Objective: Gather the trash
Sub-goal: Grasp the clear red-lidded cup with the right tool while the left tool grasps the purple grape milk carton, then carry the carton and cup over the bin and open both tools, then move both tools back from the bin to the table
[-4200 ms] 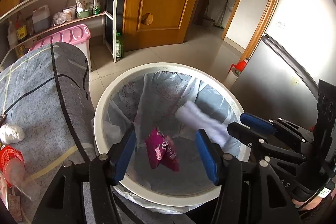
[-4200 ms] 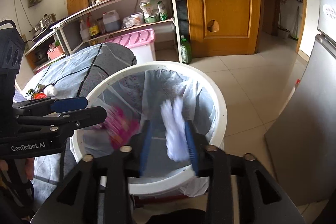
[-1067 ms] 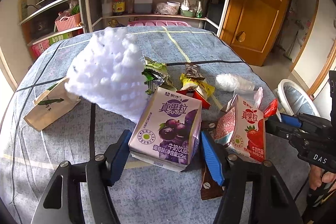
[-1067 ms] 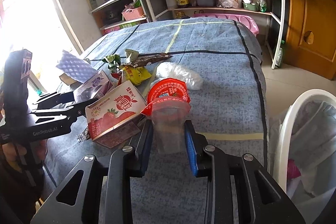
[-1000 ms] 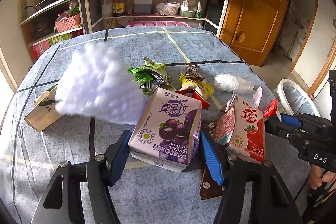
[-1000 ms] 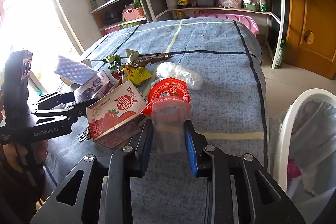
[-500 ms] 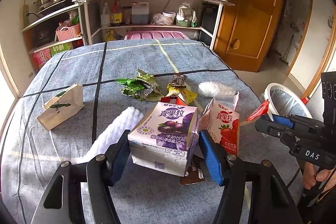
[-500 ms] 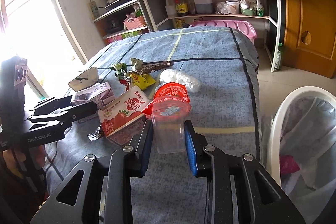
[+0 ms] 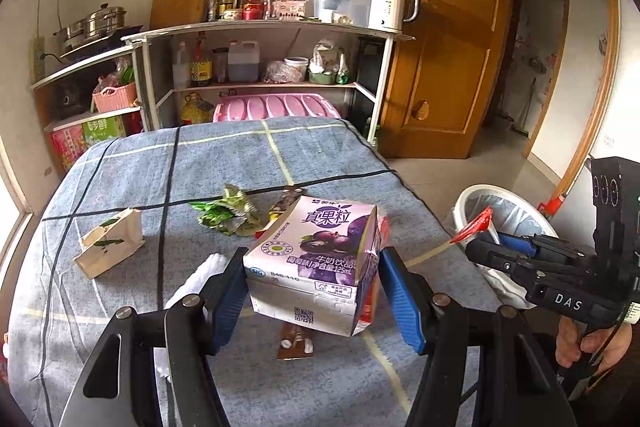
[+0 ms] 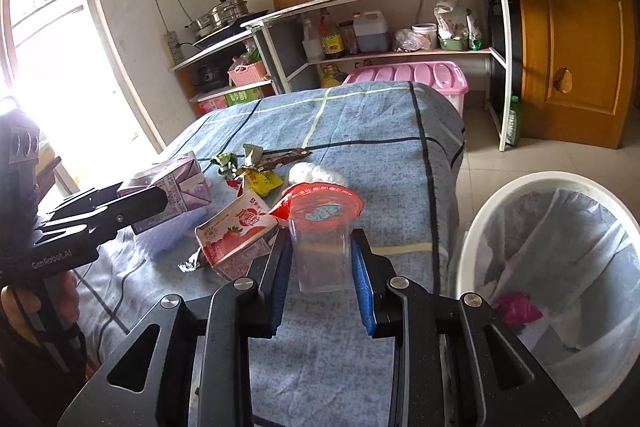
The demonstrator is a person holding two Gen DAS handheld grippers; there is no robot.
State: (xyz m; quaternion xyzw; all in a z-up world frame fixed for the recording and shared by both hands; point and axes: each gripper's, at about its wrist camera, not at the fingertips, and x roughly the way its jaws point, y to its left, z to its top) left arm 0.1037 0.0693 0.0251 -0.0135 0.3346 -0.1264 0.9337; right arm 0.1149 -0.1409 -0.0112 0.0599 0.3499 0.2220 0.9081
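My left gripper (image 9: 314,291) is shut on a purple grape milk carton (image 9: 316,259) and holds it above the blue checked tablecloth (image 9: 224,155). My right gripper (image 10: 320,263) is shut on a clear plastic cup with a peeled red foil lid (image 10: 322,227), lifted beside the table's edge. The white trash bin with a clear liner (image 10: 560,267) stands on the floor to the right; it also shows in the left wrist view (image 9: 504,203). A strawberry milk carton (image 10: 236,231) lies on the table.
On the cloth lie green and yellow wrappers (image 9: 224,215), a small paper bag (image 9: 108,247), white foam wrap (image 9: 200,275), a brown wrapper (image 9: 296,343) and a white plastic wad (image 10: 316,171). Shelves (image 9: 260,67) and a wooden door (image 9: 452,39) stand behind.
Both grippers closed on their items and lifted them off the table. The white foam wrap fell onto the cloth at the left. The bin has come nearer in the right wrist view.
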